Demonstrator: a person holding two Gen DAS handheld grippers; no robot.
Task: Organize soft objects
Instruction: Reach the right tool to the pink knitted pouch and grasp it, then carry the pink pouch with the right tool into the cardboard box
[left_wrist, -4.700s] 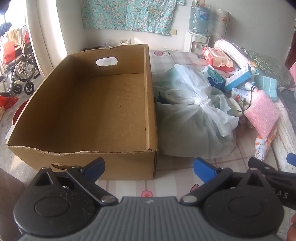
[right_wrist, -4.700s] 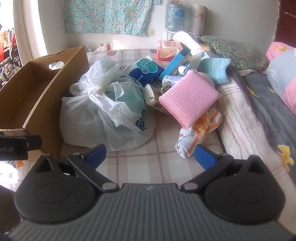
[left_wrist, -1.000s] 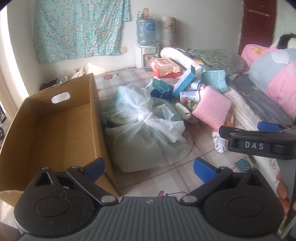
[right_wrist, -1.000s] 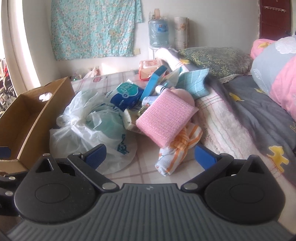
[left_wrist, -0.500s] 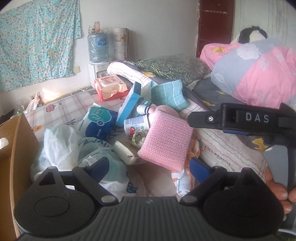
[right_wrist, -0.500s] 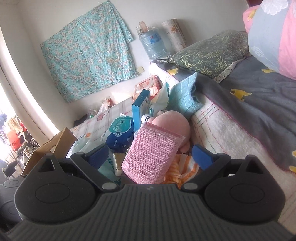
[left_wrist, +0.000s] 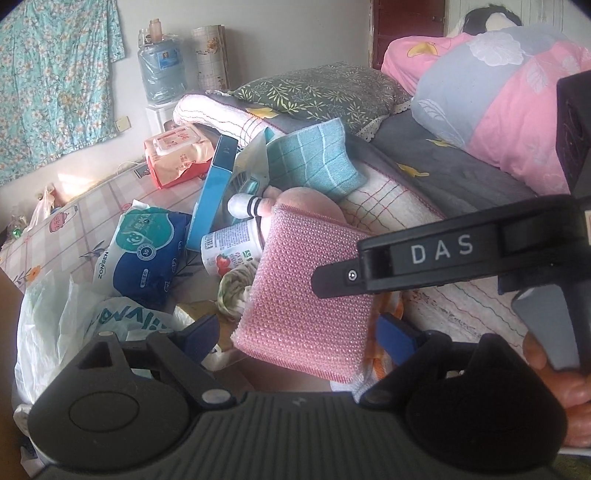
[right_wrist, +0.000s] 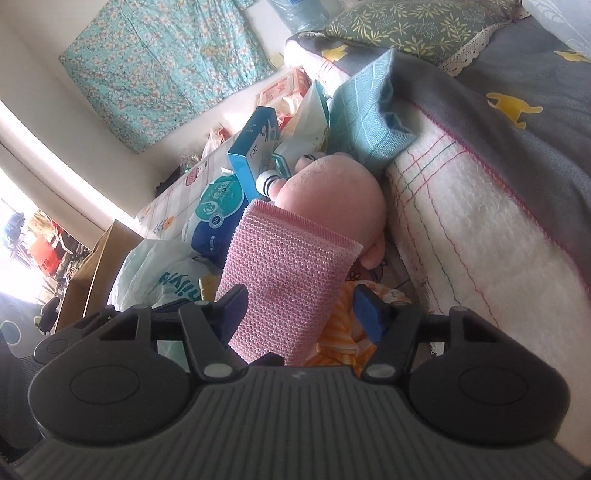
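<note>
A pink knitted cushion (left_wrist: 303, 291) leans on a pink plush toy (left_wrist: 306, 201) in a pile beside the bed. It also shows in the right wrist view (right_wrist: 284, 273), with the plush toy (right_wrist: 332, 199) behind it. My left gripper (left_wrist: 299, 332) is open, its blue fingertips on either side of the cushion's lower part. My right gripper (right_wrist: 301, 310) is open, its jaws straddling the cushion's near end without closing on it. An orange striped towel (right_wrist: 341, 332) lies under the cushion. A teal cloth (left_wrist: 314, 158) rests on the bed's edge.
A blue tissue pack (left_wrist: 144, 251), a blue box (left_wrist: 212, 192), a yogurt bottle (left_wrist: 229, 251), a wet-wipes pack (left_wrist: 177, 155) and a white plastic bag (left_wrist: 55, 332) crowd the left. The cardboard box (right_wrist: 92, 273) stands far left. The mattress (right_wrist: 480, 221) is right. The right tool body (left_wrist: 443, 254) crosses the left view.
Both grippers have moved in close to the pink cushion, which now fills the space between their fingertips. The right gripper has tilted and dropped lower towards it.
</note>
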